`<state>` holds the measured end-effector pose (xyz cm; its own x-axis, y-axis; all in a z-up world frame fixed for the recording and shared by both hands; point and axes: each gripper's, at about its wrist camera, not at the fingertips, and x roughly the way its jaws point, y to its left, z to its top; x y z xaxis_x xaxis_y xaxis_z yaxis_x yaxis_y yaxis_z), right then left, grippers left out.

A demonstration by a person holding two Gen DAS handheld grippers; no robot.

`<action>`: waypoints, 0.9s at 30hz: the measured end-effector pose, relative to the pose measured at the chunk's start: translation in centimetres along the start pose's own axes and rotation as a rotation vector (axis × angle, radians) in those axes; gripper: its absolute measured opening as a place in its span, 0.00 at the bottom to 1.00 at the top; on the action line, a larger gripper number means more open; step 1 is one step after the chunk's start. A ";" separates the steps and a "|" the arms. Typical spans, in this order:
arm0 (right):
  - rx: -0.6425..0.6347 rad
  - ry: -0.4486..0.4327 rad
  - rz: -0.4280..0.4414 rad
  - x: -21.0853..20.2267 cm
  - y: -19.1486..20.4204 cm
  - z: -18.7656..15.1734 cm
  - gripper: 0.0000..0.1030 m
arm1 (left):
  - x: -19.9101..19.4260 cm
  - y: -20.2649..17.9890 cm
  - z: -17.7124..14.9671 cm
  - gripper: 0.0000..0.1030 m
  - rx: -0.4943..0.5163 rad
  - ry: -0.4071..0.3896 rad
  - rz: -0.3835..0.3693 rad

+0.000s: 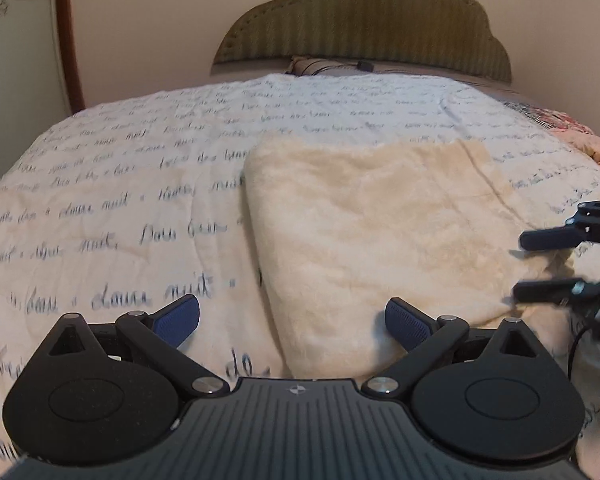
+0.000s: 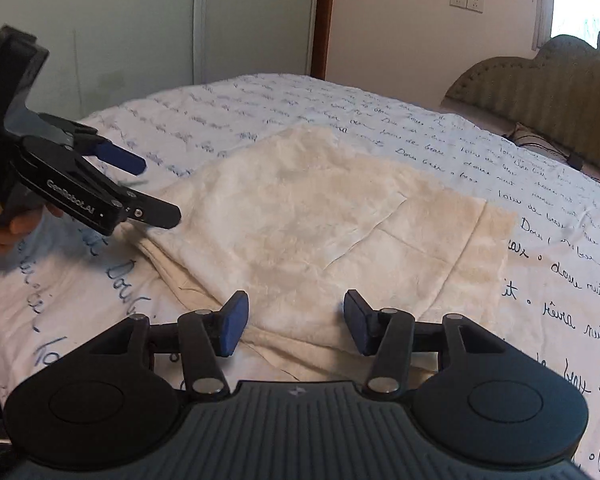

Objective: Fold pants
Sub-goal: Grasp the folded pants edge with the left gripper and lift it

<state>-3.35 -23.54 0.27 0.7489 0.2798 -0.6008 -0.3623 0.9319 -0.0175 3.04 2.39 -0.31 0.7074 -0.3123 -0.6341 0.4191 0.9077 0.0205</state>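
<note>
Cream fleecy pants (image 1: 380,232) lie folded into a rough rectangle on the bed; they also show in the right wrist view (image 2: 320,220). My left gripper (image 1: 292,322) is open and empty, hovering over the near left edge of the pants; in the right wrist view it (image 2: 160,186) shows at the left, open beside the pants' corner. My right gripper (image 2: 294,322) is open and empty just above the near edge of the pants; in the left wrist view it (image 1: 518,266) shows at the right edge, open.
A white bedspread with blue handwriting print (image 1: 120,184) covers the bed. An olive padded headboard (image 1: 364,24) stands at the far end, with a striped pillow (image 1: 320,65). A patterned blanket (image 1: 572,136) lies at the far right. Wardrobe doors (image 2: 140,32) stand beyond the bed.
</note>
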 end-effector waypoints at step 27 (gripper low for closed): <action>0.898 -0.087 0.367 6.7 -18.5 -3.2 0.55 | 11.4 5.1 4.0 0.77 -0.404 0.084 -0.556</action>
<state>6.56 -39.65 -6.02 0.7252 0.5706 -0.3854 -0.0506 0.6024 0.7966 15.54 2.30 -4.32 0.3959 -0.7532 -0.5253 0.4502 0.6578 -0.6039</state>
